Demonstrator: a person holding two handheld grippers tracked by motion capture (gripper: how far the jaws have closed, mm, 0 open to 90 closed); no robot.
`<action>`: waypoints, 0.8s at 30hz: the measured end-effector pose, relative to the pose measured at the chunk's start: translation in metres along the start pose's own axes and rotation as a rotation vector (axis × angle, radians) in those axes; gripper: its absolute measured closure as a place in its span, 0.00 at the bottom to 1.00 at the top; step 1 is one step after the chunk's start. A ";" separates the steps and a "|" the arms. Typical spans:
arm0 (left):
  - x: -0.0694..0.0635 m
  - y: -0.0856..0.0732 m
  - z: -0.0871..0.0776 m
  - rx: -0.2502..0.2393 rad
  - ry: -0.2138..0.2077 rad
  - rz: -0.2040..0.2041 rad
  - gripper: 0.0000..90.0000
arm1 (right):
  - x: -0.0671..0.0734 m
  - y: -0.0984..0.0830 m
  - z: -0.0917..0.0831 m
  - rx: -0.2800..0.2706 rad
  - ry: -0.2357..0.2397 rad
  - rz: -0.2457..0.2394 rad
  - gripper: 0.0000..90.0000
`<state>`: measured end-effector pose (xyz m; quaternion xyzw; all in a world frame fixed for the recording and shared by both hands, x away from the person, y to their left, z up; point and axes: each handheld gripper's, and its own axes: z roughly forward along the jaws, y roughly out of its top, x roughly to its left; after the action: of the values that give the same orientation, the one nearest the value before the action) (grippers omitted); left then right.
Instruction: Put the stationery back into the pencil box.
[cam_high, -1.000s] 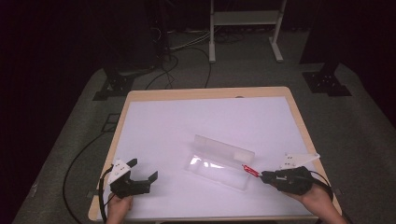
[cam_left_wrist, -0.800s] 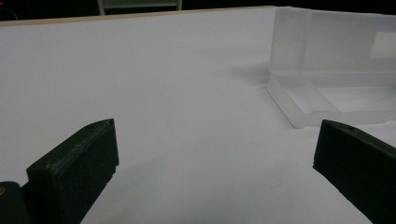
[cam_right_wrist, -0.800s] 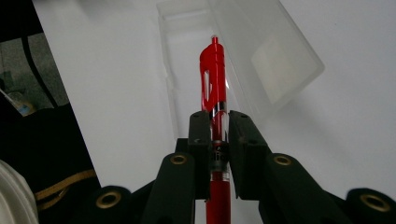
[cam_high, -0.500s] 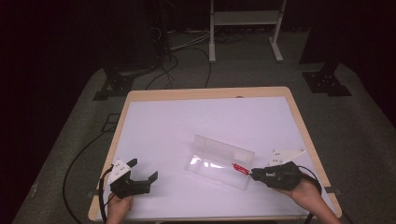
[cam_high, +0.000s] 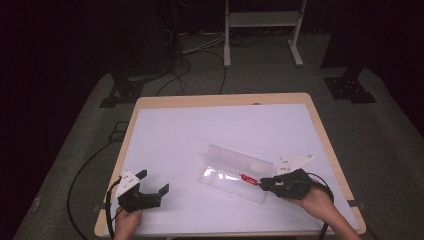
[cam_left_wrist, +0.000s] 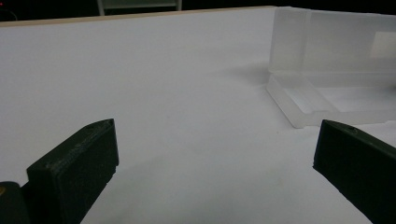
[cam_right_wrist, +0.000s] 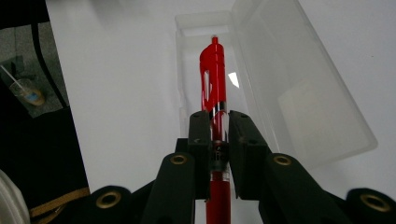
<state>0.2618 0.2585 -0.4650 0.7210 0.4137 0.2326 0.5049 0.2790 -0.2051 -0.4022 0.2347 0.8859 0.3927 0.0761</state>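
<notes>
The bench (cam_high: 200, 130) has a white top with a light wooden edge around it. A clear plastic case (cam_high: 235, 172) lies directly on the white surface, right of the middle and near the front edge, with its lid standing open.

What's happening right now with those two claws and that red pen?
Right claw shut on red pen, over the open clear case. Left claw open, idle on the table. Nothing in the way.

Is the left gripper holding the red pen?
No, the left gripper rests open with nothing between its fingers; the right gripper is clamped on the red pen over the clear case.
</notes>
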 end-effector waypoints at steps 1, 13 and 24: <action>0.000 0.000 0.000 0.001 0.000 0.000 0.00 | 0.000 0.001 0.001 0.000 0.002 -0.005 0.88; 0.000 0.000 0.000 -0.001 -0.001 -0.002 0.00 | -0.001 0.013 0.014 0.010 0.018 -0.028 0.88; 0.000 0.000 0.000 0.000 -0.003 -0.003 0.00 | 0.000 0.021 0.028 0.023 0.031 -0.044 0.88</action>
<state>0.2619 0.2589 -0.4650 0.7208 0.4139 0.2310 0.5057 0.2950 -0.1747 -0.4061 0.2101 0.8964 0.3843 0.0682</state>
